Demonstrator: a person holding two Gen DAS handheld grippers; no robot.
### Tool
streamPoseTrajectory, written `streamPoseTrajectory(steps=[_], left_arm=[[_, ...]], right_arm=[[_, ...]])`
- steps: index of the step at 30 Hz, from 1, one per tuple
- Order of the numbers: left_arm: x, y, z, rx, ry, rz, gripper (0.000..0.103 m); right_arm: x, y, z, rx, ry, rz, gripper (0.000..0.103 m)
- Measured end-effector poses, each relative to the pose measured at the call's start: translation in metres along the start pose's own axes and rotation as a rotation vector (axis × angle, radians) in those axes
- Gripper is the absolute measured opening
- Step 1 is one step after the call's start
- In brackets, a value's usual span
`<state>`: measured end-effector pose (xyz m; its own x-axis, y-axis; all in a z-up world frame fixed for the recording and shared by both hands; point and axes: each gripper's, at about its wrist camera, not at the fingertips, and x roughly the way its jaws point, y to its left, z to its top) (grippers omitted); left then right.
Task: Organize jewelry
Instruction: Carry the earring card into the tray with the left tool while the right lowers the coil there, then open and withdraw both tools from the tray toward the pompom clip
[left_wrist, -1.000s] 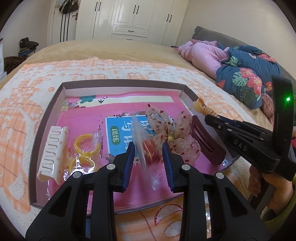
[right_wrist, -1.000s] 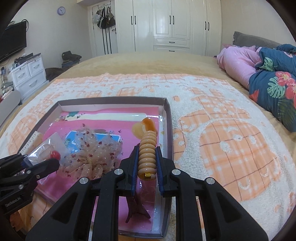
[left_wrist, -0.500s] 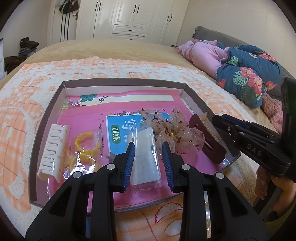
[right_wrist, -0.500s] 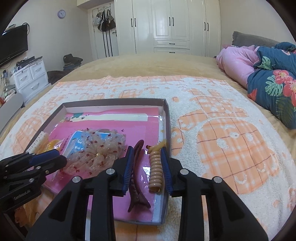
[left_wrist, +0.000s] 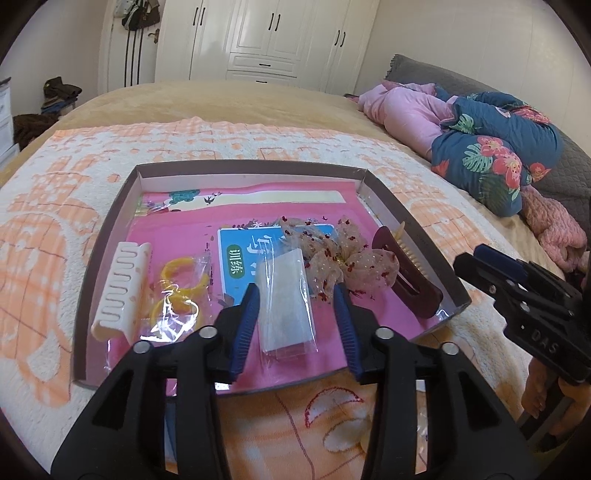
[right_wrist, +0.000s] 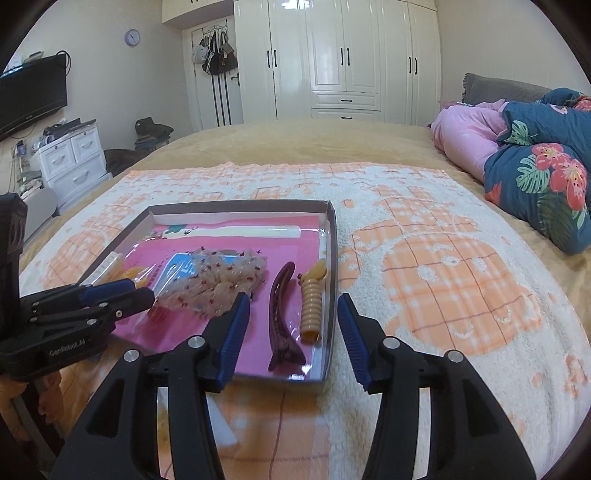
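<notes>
Nearest the left wrist camera, the left tongs (left_wrist: 295, 325) stand wide apart with nothing gripped; a small clear packet (left_wrist: 284, 306) lies flat on the tray floor between the blue pads, and contact with either pad cannot be judged; the right tongs (right_wrist: 293, 334) are likewise spread wide and released, straddling the tray's near right corner, with the dark red hair clip (right_wrist: 280, 325) and the ribbed tan hair clip (right_wrist: 311, 302) lying loose side by side just ahead of the gap, the tan one against the tray's right wall; the shallow tray (left_wrist: 107, 225) rests on an orange-and-white blanket (right_wrist: 443, 266) spread over the bed; further in, a spotted sheer bow (left_wrist: 340, 254) sits mid-tray beside the packet; a cream claw clip (left_wrist: 120, 291) lies along the left wall, with yellow rings in a clear bag (left_wrist: 179, 291) next to it; beyond the tray, bundled pink and floral bedding (right_wrist: 524, 155) lies at the bed's right; white wardrobes (right_wrist: 340, 59) line the far wall.
</notes>
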<state>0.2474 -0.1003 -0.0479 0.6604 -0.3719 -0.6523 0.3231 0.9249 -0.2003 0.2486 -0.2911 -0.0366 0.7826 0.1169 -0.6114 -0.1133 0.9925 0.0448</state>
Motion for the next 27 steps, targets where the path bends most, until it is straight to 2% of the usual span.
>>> streamPoseTrajectory(steps=[8,13,17,22,27], left_arm=[[-0.022,-0.003,-0.003,-0.001,-0.028,0.008,0.051],[-0.036,-0.004,-0.004,-0.006,-0.048,0.012,0.057],[-0.046,-0.004,-0.006,-0.01,-0.063,0.018,0.063],[-0.056,-0.003,-0.01,-0.011,-0.076,0.03,0.077],[-0.064,-0.003,-0.014,-0.01,-0.082,0.033,0.082]], right_arm=[[-0.025,0.002,-0.01,-0.002,-0.023,0.018,0.059],[-0.038,0.004,-0.016,-0.003,-0.035,0.027,0.064],[-0.047,0.006,-0.02,-0.01,-0.045,0.03,0.067],[-0.056,0.01,-0.023,-0.022,-0.054,0.039,0.07],[-0.064,0.014,-0.026,-0.034,-0.061,0.048,0.072]])
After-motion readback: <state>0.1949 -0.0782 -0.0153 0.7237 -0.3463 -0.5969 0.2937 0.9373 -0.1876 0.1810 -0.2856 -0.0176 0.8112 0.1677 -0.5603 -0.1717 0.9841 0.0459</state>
